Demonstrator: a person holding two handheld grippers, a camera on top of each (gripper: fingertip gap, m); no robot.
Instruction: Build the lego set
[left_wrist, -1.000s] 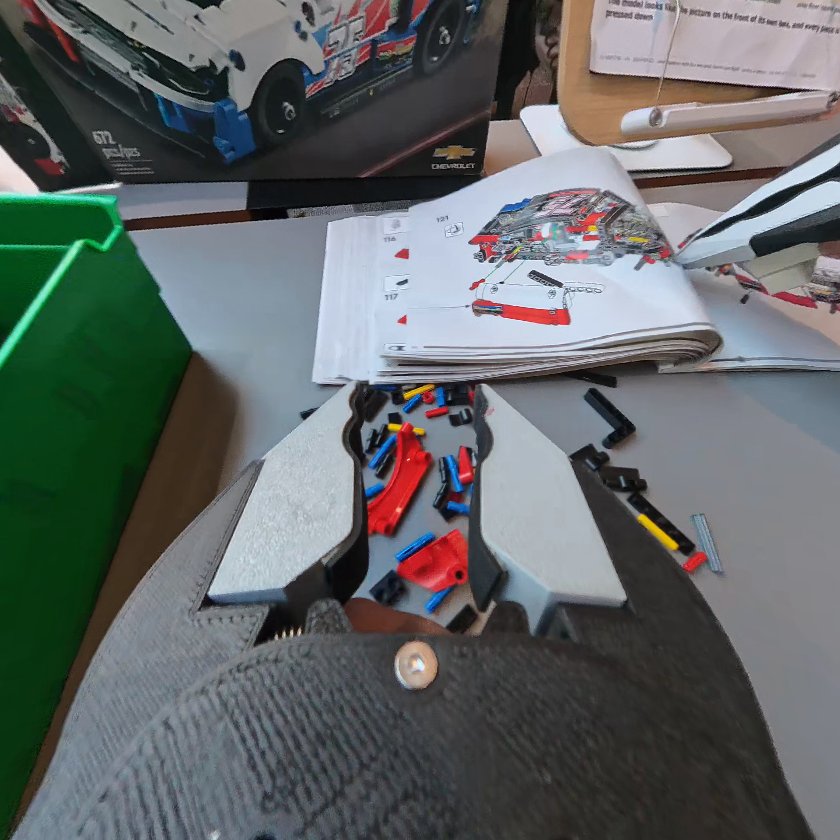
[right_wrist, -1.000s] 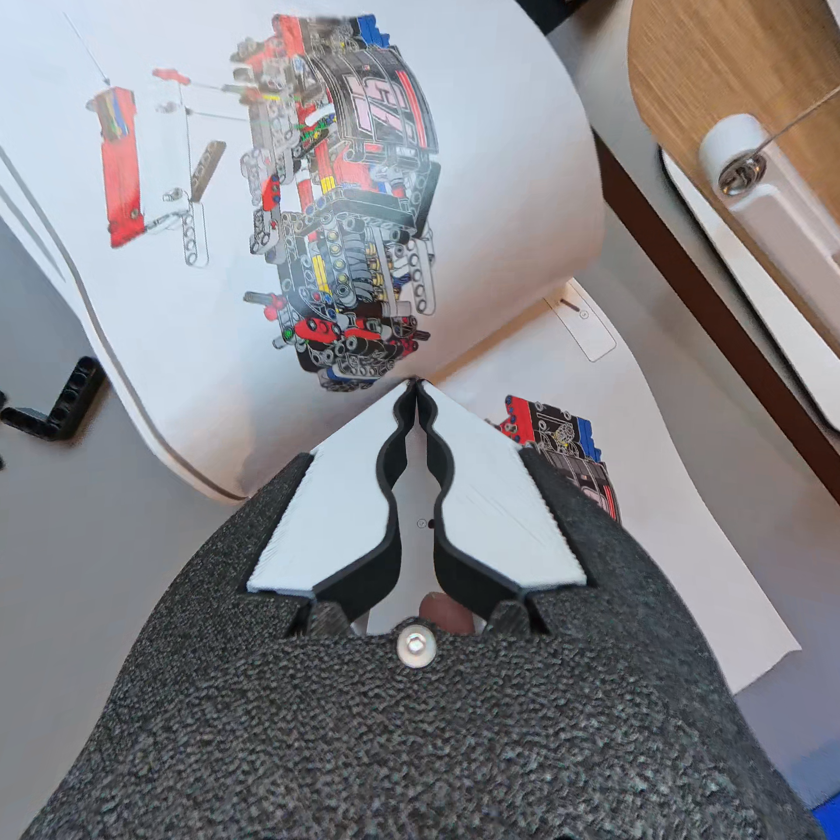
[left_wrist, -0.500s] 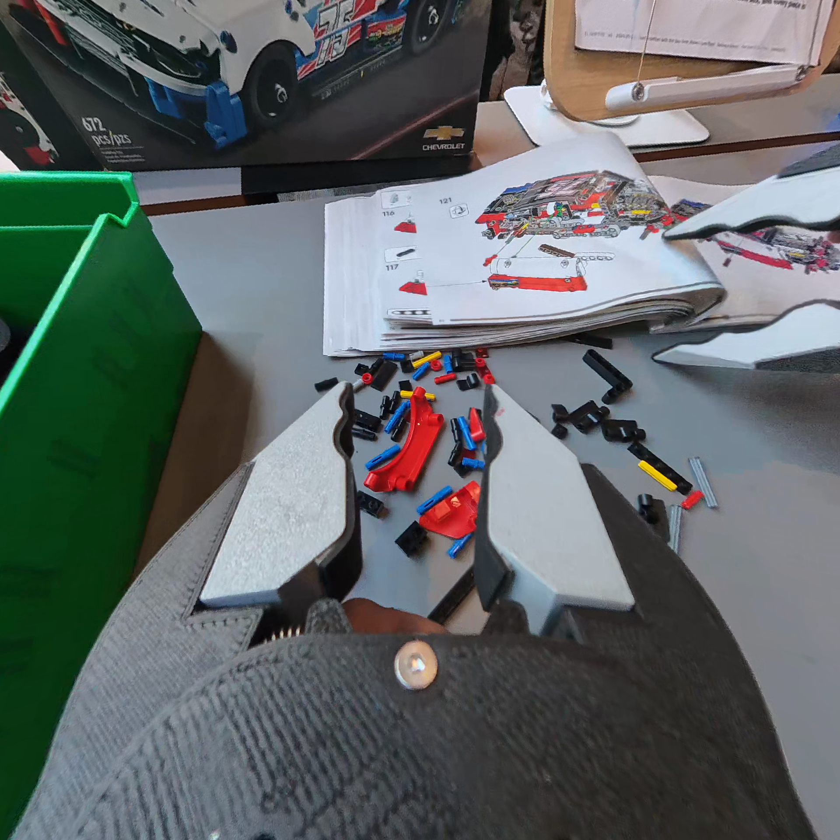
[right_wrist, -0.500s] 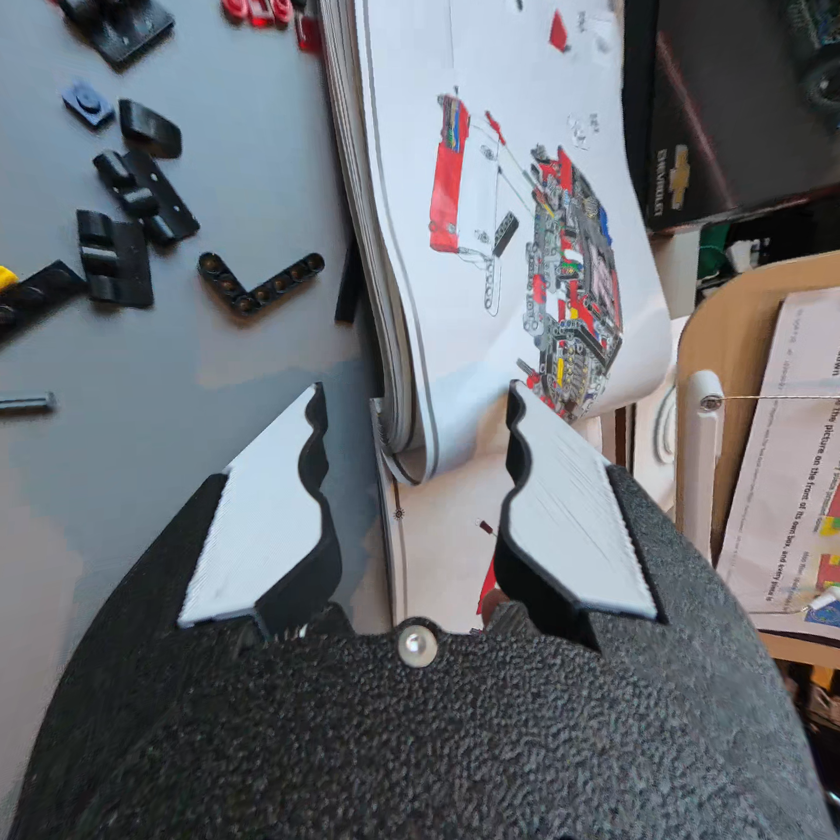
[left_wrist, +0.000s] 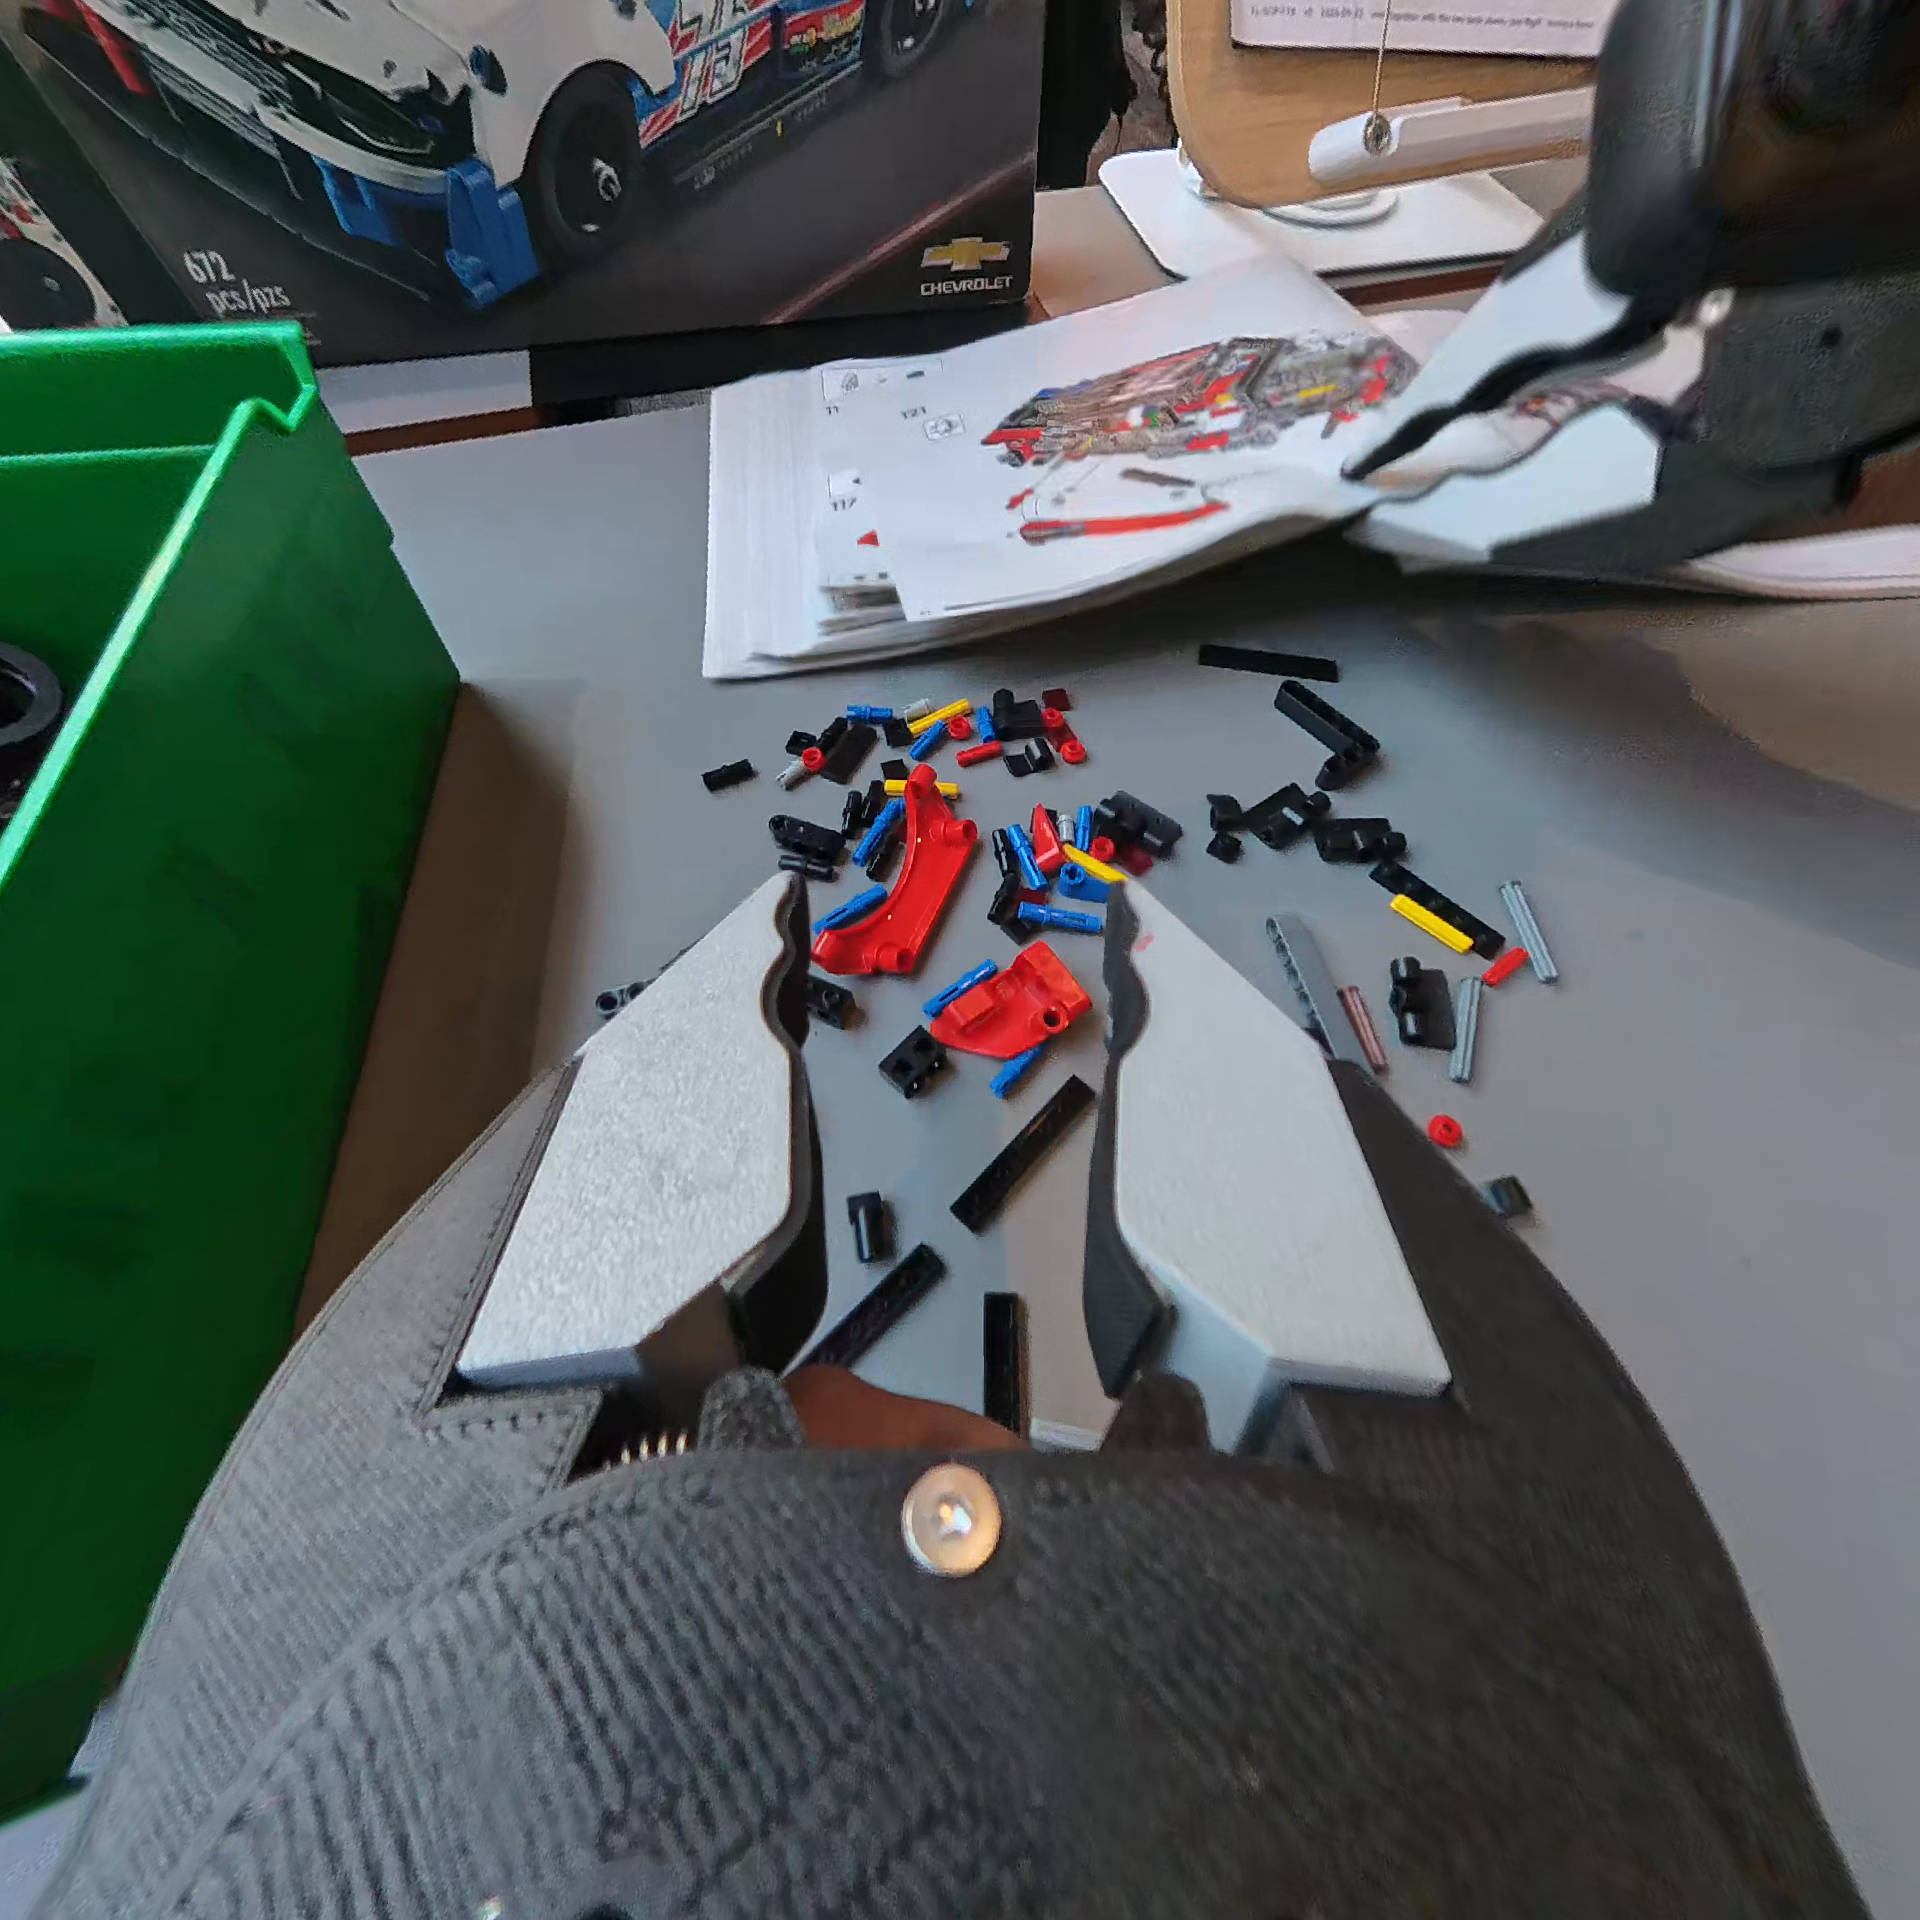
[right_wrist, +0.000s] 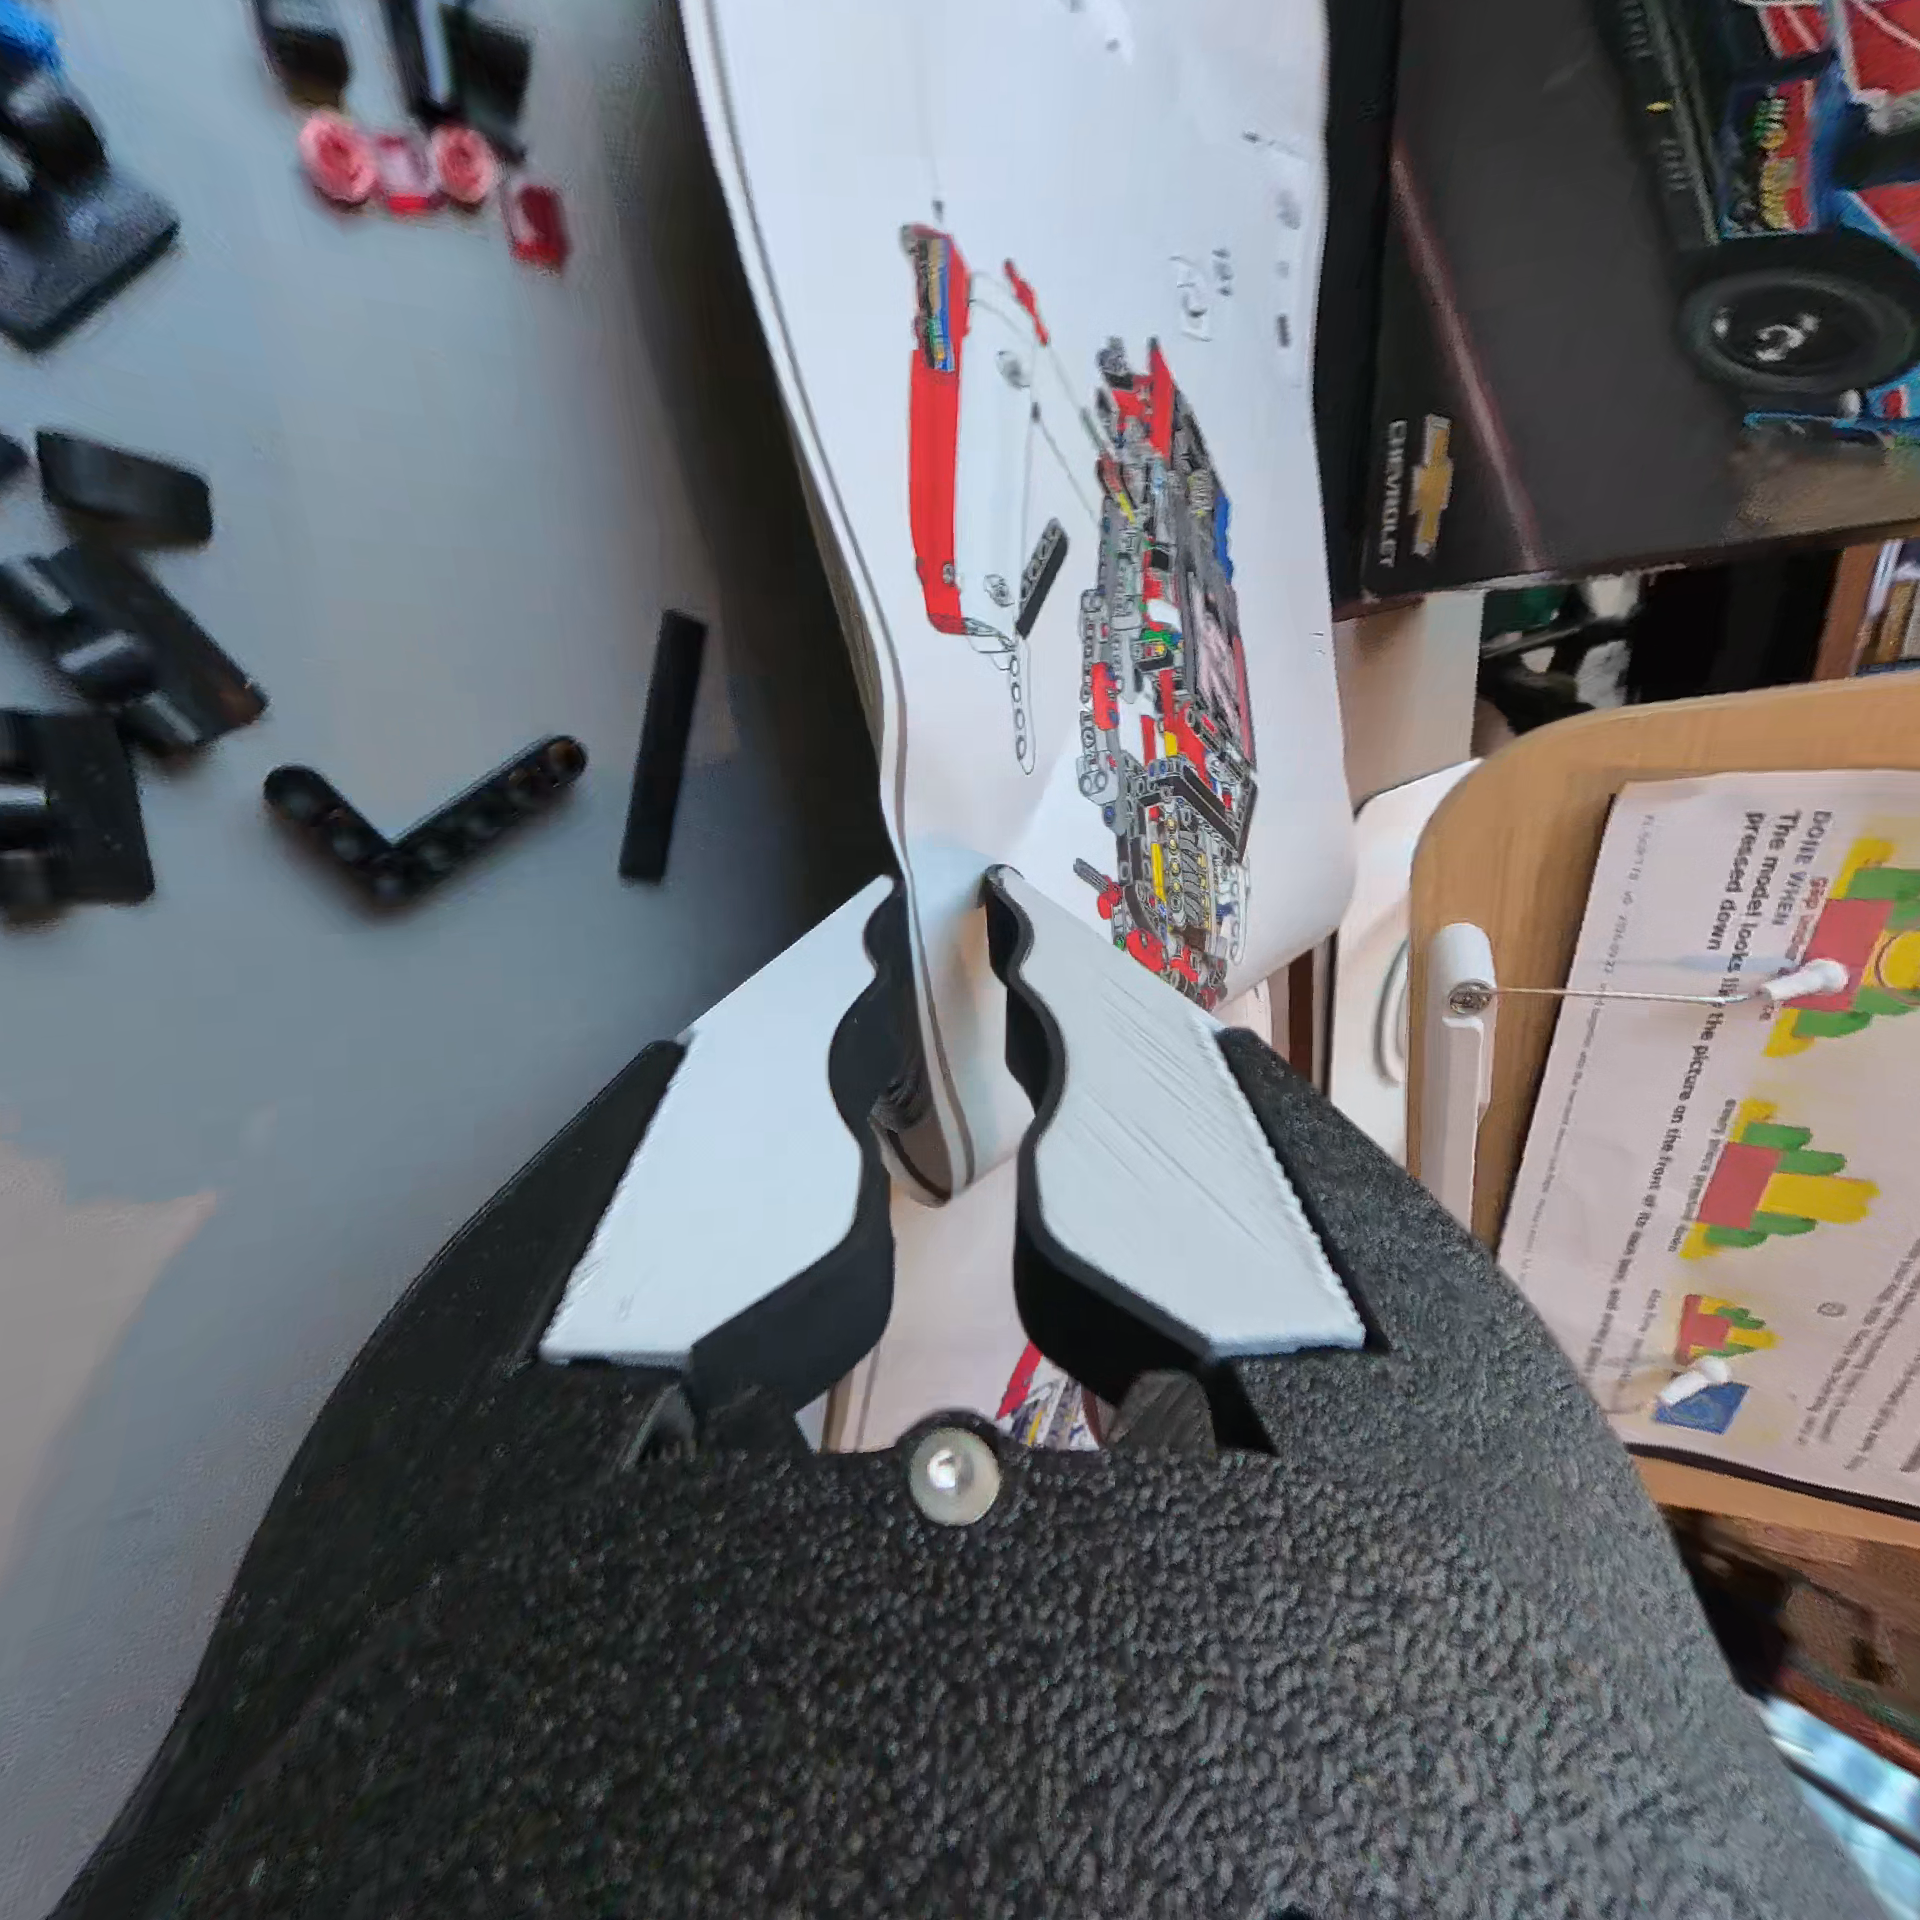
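My left gripper (left_wrist: 956, 902) is open and empty. It hovers above a scatter of small Lego pieces on the grey table (left_wrist: 1662, 1195). A red curved panel (left_wrist: 904, 894) and a smaller red panel (left_wrist: 1013, 1003) lie between and just beyond its fingertips. The open instruction booklet (left_wrist: 1039, 488) lies behind the pieces. My right gripper (right_wrist: 943, 888) is shut on the edge of several booklet pages (right_wrist: 1039, 468). It also shows in the left wrist view (left_wrist: 1356, 504), at the booklet's right edge.
A green bin (left_wrist: 208, 727) stands at the left. The set's box (left_wrist: 520, 156) stands behind the table. A wooden stand with a printed sheet (right_wrist: 1714, 1143) is at the back right. A black L-shaped beam (right_wrist: 416, 821) and a black bar (right_wrist: 662, 743) lie near the booklet. The grippers' ends are close to 25 cm from one another.
My right gripper turned, opened at the booklet's edge, then closed on the pages. My left gripper drew back from the pieces and opened a little wider.
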